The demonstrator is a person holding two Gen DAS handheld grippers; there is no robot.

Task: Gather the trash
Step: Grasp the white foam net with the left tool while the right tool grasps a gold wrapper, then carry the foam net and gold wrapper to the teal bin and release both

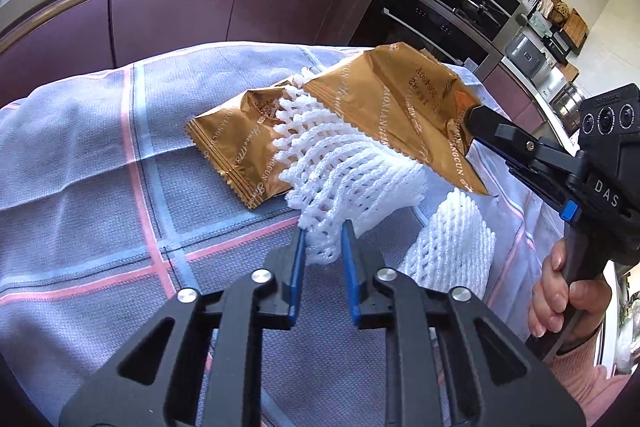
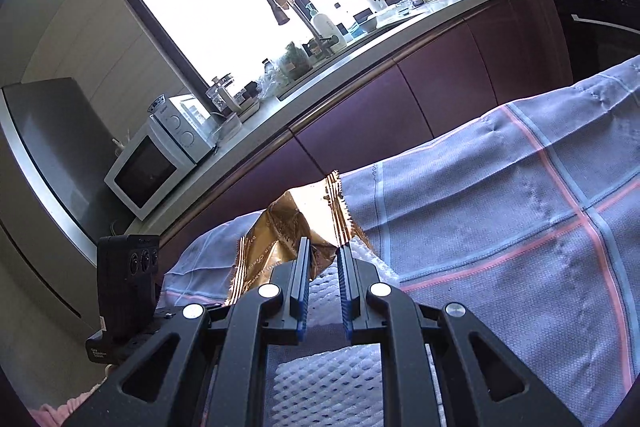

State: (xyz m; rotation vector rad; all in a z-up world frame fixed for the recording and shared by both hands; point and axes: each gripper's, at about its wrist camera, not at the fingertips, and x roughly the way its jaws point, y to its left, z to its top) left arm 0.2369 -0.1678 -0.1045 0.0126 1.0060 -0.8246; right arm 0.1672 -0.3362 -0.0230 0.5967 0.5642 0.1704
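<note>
- Bench (image 1: pixel 72 155): it fills the lower half of the left wrist view under a grey-blue checked cloth (image 1: pixel 224 87) with pink stripes. We judge the cloth soft and liable to ride up with anything pinched too low.
- Large foam net (image 1: pixel 344 171): a white mesh sleeve at frame centre, lying on the cloth and partly over the second wrapper. We judge it very light, springy and easily crushed; any edge will serve as a hold.
- Gold wrapper (image 1: pixel 404 99): a crinkled foil packet raised in the upper right centre, above the nets. We judge it thin, slippery and nearly weightless, best held at a sealed end.
- Second wrapper (image 1: pixel 228 139): the same gold foil, flat on the cloth at left of centre, one end tucked beneath the net. Its free serrated end is the obvious hold.
- Small foam net (image 1: pixel 452 239): lower right, lying apart from the large one.
- Left gripper (image 1: pixel 324 239): bottom centre, clenched on the near rim of the large foam net.
- Right gripper (image 1: pixel 470 115): at right, held by a hand (image 1: pixel 560 295), clamped on a corner of the gold wrapper.
</note>
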